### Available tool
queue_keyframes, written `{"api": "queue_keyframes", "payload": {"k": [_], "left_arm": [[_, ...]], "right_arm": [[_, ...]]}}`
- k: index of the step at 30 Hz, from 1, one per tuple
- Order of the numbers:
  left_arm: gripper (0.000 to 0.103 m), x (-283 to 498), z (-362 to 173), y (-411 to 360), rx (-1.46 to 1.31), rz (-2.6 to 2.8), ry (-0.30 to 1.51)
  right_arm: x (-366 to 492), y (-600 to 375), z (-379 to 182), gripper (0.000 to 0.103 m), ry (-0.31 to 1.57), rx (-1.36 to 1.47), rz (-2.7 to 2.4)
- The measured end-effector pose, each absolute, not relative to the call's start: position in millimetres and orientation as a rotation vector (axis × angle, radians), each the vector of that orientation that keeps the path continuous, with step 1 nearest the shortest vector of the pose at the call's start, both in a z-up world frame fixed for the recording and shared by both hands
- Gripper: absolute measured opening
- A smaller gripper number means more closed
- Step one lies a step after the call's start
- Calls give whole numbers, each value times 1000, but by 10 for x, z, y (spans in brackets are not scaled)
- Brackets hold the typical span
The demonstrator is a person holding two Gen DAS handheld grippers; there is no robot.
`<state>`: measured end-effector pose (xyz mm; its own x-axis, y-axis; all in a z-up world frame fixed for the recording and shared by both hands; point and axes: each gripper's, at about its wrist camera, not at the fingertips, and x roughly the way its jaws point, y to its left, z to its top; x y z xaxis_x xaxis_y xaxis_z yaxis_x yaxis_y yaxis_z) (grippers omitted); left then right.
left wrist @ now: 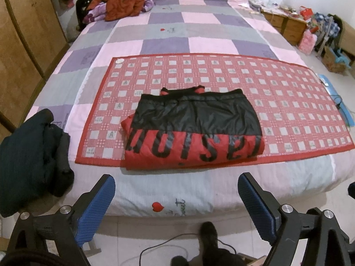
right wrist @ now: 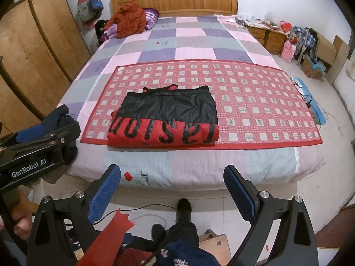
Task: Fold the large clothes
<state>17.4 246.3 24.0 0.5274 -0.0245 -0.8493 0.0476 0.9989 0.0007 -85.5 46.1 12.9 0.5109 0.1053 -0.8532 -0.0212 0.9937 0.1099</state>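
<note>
Jacket [left wrist: 195, 128]: one, folded, on mat [left wrist: 288, 102]

The folded jacket [left wrist: 195, 128] lies on the mat [left wrist: 288, 102] (near its front edge), mat on the bed [left wrist: 168, 44].

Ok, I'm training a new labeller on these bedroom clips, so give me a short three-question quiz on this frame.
1. True or false: the red and black jacket lies folded on the red checked mat.
2. Multiple choice: the left claw and right claw are (a) both open and holding nothing, (b) both shut on the jacket, (c) one open, one shut.
3. Fill in: the orange coat is heaped near the bed's ____.

Key:
1. True.
2. a; both sets of blue pads stand wide apart, short of the bed.
3. Headboard.
</note>
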Motion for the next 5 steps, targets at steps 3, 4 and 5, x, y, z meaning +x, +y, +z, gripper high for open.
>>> {"api": "queue_keyframes", "payload": {"k": [3,4,5], "left_arm": [[93,176,245,2447,25,-48,1012],[93,182,242,2441,23,-51,1011],[93,198,244,2436,24,-59,1012]], "right_arm": [[-839,472,108,96,1034,92,68],[-832,462,117,96,1034,92,67],[-830,454,117,96,1034,91,68]]}}
